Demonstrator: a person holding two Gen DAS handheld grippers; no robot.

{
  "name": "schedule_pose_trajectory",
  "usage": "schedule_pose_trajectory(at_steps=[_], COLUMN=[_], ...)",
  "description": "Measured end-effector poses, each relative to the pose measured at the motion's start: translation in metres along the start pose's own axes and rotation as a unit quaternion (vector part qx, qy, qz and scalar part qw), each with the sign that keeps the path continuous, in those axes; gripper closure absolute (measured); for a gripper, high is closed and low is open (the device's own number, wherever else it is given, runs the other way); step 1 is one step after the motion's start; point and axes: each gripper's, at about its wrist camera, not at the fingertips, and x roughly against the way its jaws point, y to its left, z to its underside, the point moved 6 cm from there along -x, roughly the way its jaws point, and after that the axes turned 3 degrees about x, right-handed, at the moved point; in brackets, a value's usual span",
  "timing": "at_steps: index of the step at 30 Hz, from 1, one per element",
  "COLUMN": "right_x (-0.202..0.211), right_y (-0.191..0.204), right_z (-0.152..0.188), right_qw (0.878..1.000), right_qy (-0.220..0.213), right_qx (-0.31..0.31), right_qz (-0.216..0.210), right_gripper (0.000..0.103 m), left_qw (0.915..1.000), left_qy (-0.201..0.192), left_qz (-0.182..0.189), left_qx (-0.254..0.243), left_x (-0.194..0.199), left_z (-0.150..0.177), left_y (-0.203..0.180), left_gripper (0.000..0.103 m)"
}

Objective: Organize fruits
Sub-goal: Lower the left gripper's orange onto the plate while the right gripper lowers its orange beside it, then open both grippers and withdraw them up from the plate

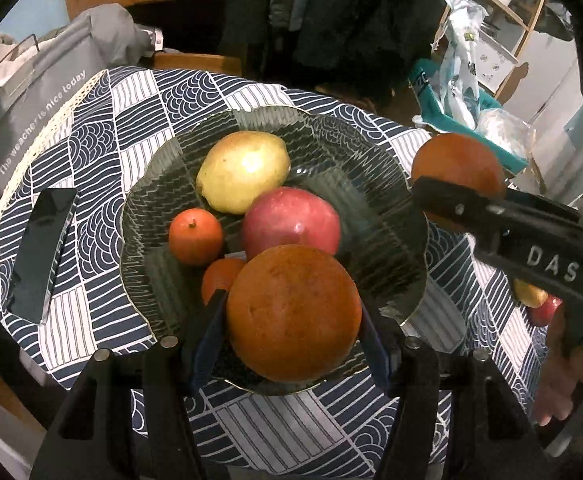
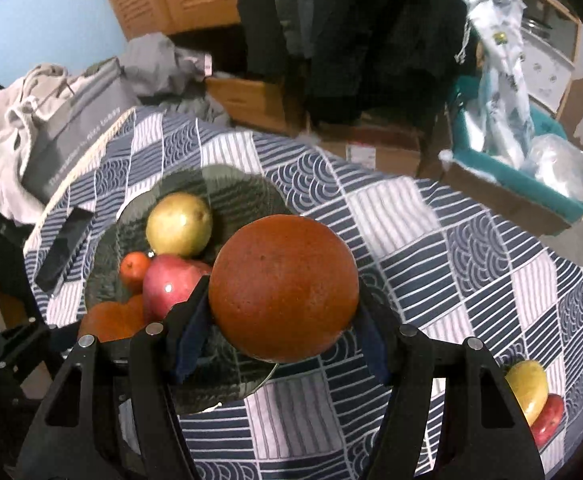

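A ribbed glass plate on the patterned tablecloth holds a yellow pear, a red apple and two small tangerines. My left gripper is shut on a large orange just above the plate's near rim. My right gripper is shut on a second large orange, which hangs over the plate's right edge. In the left wrist view that orange shows at the right, with the right gripper across it.
A dark phone lies left of the plate. Another pear and red apple lie on the cloth at the right. A grey bag and clothes crowd the far left edge. A teal box stands beyond the table.
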Motion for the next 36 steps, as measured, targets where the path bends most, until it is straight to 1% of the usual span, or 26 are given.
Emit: schedule_pose_trajectory(at_steps=[5,12,20,23,26,28,29,30,33,36], right_x=[-0.012,-0.015,-0.023,-0.016,-0.003,0.004,0.008,0.012,0.021,0.030], right_y=[0.002,0.007,0.012,0.012,0.011,0.009,0.008,0.006,0.004,0.000], right_z=[0.007,0.006,0.009,0.004,-0.006,-0.011,-0.013,-0.015,-0.018,-0.020], right_qw=[1.000,0.999,0.998,0.999,0.999,0.999,0.999,0.999,0.999,0.999], right_qy=[0.019,0.027,0.045,0.026,0.006,-0.004,-0.009,-0.014,-0.024,-0.031], right_qx=[0.003,-0.003,-0.003,-0.004,-0.009,-0.013,-0.017,-0.020,-0.024,-0.026], right_qz=[-0.005,-0.030,-0.036,-0.042,-0.042,-0.043,-0.044,-0.042,-0.038,-0.023], right_gripper=[0.037,0.036,0.034,0.034,0.033,0.032,0.030,0.030,0.030,0.030], left_qw=[0.9997,0.9990,0.9969,0.9964,0.9972,0.9984,0.9990,0.9993,0.9996,0.9997], left_qy=[0.018,0.036,0.069,0.076,0.068,0.051,0.039,0.030,0.018,0.006], left_qz=[0.002,-0.005,-0.009,-0.012,-0.011,-0.013,-0.013,-0.015,-0.019,-0.023], left_qx=[0.015,0.025,0.037,0.035,0.028,0.021,0.018,0.016,0.010,0.005], left_x=[-0.007,-0.013,-0.023,-0.024,-0.019,-0.010,-0.005,0.000,0.006,0.011], left_z=[0.001,0.004,0.012,0.014,0.013,0.009,0.006,0.004,0.000,-0.003], left_y=[0.005,0.008,0.012,0.012,0.010,0.007,0.006,0.005,0.004,0.001], left_gripper=[0.039,0.039,0.039,0.039,0.035,0.023,0.022,0.021,0.021,0.021])
